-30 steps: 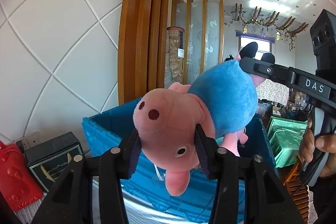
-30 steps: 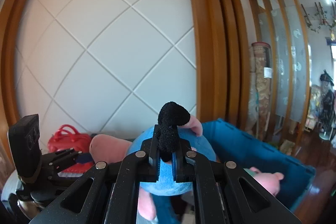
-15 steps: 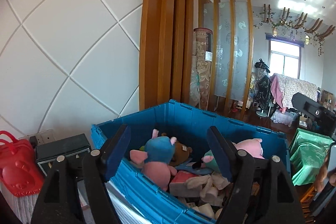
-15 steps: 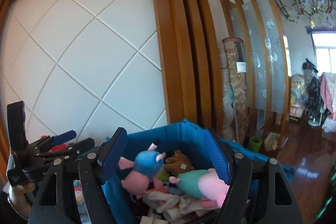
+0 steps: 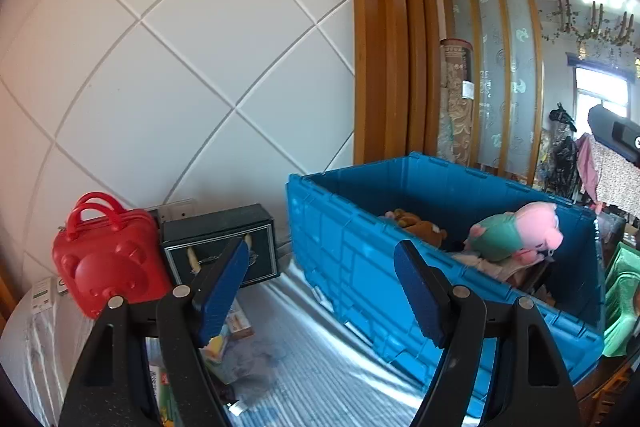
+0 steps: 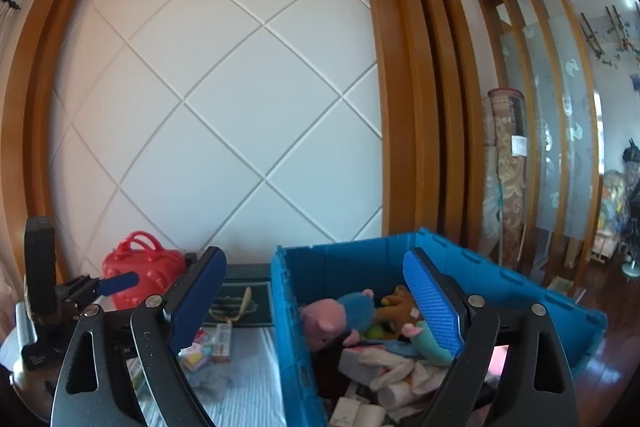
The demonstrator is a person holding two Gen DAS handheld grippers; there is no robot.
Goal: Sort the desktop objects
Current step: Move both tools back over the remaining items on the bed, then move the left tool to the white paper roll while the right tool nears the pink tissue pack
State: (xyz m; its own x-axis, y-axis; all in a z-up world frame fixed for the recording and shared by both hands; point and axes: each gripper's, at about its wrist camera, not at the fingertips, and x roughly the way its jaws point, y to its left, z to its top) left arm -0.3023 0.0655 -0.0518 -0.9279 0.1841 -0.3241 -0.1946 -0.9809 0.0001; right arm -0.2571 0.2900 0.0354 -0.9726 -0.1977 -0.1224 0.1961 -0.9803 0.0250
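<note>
The blue-shirted pink pig plush (image 6: pixel 340 315) lies inside the blue bin (image 6: pixel 288 307), beside a brown bear (image 6: pixel 400 307) and several white cloths. In the left wrist view the bin (image 5: pixel 348 179) shows the bear (image 5: pixel 420 227) and a green-shirted pig (image 5: pixel 512 231). My right gripper (image 6: pixel 314 259) hovers at the bin's near left corner, its jaws opening with nothing between them. Left of the bin, my left gripper (image 5: pixel 320 251) is open and empty, over the striped table cover (image 5: pixel 320 347).
A red bear-faced bag (image 5: pixel 108 259) and a black box (image 5: pixel 220 239) stand against the white panelled wall. Small packets (image 6: pixel 216 339) and crumpled plastic (image 5: pixel 248 363) lie on the table left of the bin. The left gripper's blue pad (image 6: pixel 120 281) shows at the right view's left edge.
Both grippers let go of the blue-shirted pig, which dropped into the bin. Their jaws spread wide. The left gripper swung left and lower, away from the bin.
</note>
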